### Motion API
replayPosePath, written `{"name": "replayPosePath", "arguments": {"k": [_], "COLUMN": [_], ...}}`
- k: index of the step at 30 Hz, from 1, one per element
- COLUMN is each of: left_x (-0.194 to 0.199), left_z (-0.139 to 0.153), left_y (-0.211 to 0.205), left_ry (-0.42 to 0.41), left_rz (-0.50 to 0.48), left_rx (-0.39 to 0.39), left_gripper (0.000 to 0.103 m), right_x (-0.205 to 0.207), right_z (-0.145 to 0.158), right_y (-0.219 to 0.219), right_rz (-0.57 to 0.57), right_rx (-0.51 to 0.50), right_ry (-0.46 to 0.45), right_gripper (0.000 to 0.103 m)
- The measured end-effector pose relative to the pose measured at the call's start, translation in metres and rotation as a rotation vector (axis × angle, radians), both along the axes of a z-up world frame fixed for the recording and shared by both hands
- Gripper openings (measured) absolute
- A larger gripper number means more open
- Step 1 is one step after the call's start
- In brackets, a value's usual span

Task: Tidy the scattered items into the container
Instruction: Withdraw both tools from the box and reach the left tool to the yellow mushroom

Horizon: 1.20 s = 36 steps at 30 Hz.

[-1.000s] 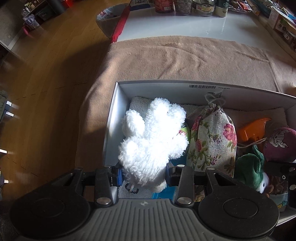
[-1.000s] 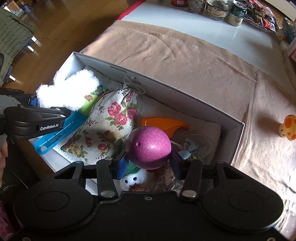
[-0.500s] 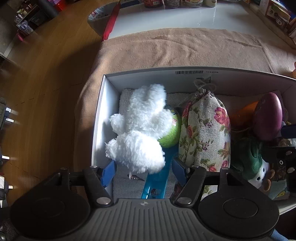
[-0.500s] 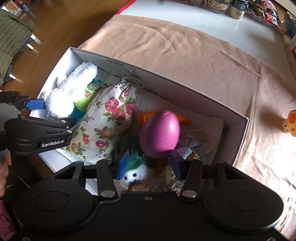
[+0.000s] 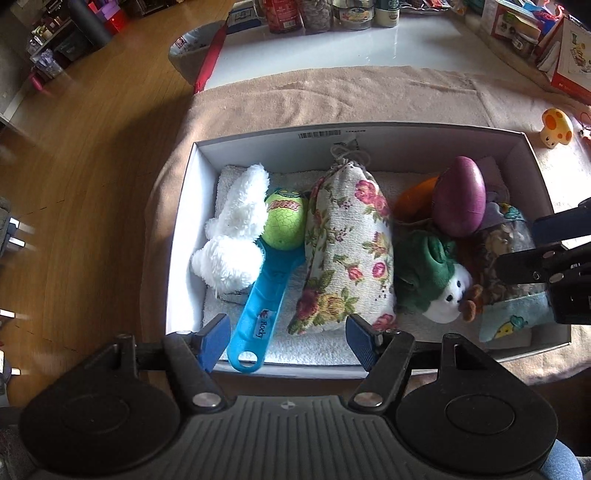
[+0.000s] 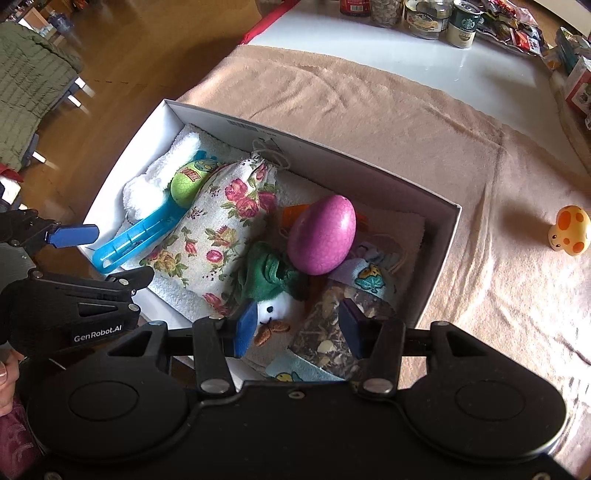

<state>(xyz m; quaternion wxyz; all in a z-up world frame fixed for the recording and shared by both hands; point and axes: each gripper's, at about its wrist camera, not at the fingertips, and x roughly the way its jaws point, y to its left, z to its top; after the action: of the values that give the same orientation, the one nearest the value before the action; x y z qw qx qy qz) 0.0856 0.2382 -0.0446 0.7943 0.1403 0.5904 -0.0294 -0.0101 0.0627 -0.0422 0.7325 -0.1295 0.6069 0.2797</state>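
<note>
A white cardboard box [image 5: 369, 138] [image 6: 369, 170] sits on a tan towel. In it lie a white plush toy [image 5: 236, 236] [image 6: 147, 184], a green egg [image 5: 284, 221] [image 6: 188, 181] on a blue scoop [image 5: 258, 314] [image 6: 136, 240], a floral pouch [image 5: 347, 251] [image 6: 225, 229], a purple egg [image 5: 460, 195] [image 6: 321, 236], a green-hatted plush [image 5: 436, 273] [image 6: 273, 280] and a clear bag of dried bits [image 6: 332, 336]. My left gripper [image 5: 286, 341] is open and empty above the box's near edge. My right gripper [image 6: 297, 325] is open and empty above the box's near right corner.
A yellow mushroom toy [image 5: 556, 127] [image 6: 569, 229] stands on the towel [image 6: 369, 103] right of the box. Jars and cans [image 6: 424, 14] line the white table behind. Wooden floor [image 5: 74, 147] lies to the left, beyond the table edge.
My left gripper let go of the white plush and my right gripper let go of the purple egg; both now lie in the box. Both grippers opened and drew back.
</note>
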Motion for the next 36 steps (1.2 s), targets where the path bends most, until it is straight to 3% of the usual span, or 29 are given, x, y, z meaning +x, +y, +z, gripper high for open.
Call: {"name": "replayPosePath", "arguments": {"k": [10, 20, 26, 36], "left_x": [-0.025, -0.022, -0.002, 0.05], "left_z": [0.028, 0.036, 0.017, -0.044], "left_y": [-0.063, -0.176, -0.255, -0.361], "left_ry": [-0.043, -0.052, -0.032, -0.021], "left_rz": [-0.087, -0.186, -0.23, -0.271], "left_rx": [-0.011, -0.086, -0.1, -0.139], "left_gripper": [0.07, 0.072, 0.075, 0.075], "right_x": [-0.009, 0.01, 0.029, 0.073], "right_z": [0.017, 0.01, -0.007, -0.045], "right_y": [-0.061, -0.166, -0.247, -0.359], "right_rz": [-0.059, -0.235, -0.379, -0.584], "right_rx": [0.023, 0.025, 0.003, -0.024], "right_ry": [-0.027, -0.022, 0.001, 0.033], "right_gripper": [0.05, 0.05, 0.05, 0.05]}}
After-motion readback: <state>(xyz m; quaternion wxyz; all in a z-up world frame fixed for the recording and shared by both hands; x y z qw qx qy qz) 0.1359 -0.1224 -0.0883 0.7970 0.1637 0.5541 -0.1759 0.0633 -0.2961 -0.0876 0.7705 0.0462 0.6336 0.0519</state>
